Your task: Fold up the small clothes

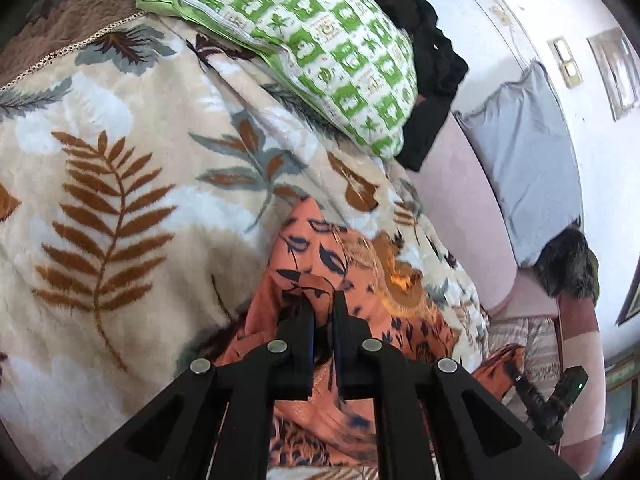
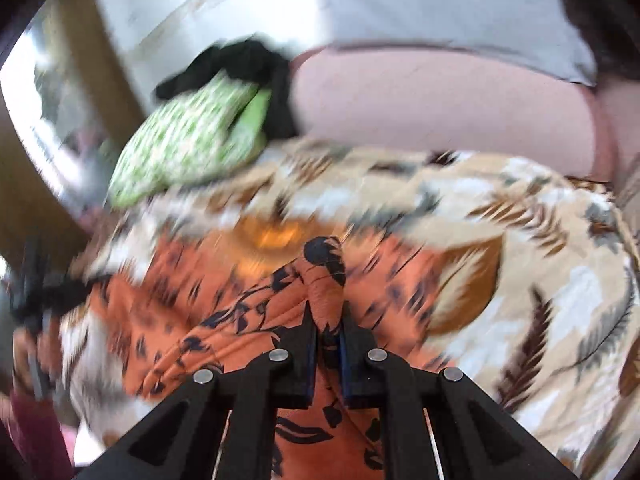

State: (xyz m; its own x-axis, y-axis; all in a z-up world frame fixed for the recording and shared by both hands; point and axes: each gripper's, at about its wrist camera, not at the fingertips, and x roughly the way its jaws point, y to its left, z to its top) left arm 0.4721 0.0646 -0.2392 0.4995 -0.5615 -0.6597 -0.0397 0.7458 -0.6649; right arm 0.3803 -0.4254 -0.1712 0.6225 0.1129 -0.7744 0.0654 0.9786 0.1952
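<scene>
- The left gripper [image 1: 320, 300] points forward and down over the bed, its two black fingers drawn close together and pinching a raised fold of the orange cloth [image 1: 304, 248].
- The right gripper [image 2: 326, 312] is angled the same way, fingers nearly closed on a bunched ridge of the same orange cloth [image 2: 320, 276], which stands up between them.
- The cloth, printed with dark leaf shapes, lies on a cream blanket [image 1: 120, 184] with brown ferns.
- A green-and-white pillow [image 1: 300, 36] rests farther back on the blanket, with a black garment [image 1: 432, 56] just behind it.
- A grey cushion [image 1: 528, 152] leans on the pink sofa [image 1: 452, 200] beside the bed.
- The right wrist view is blurred.
</scene>
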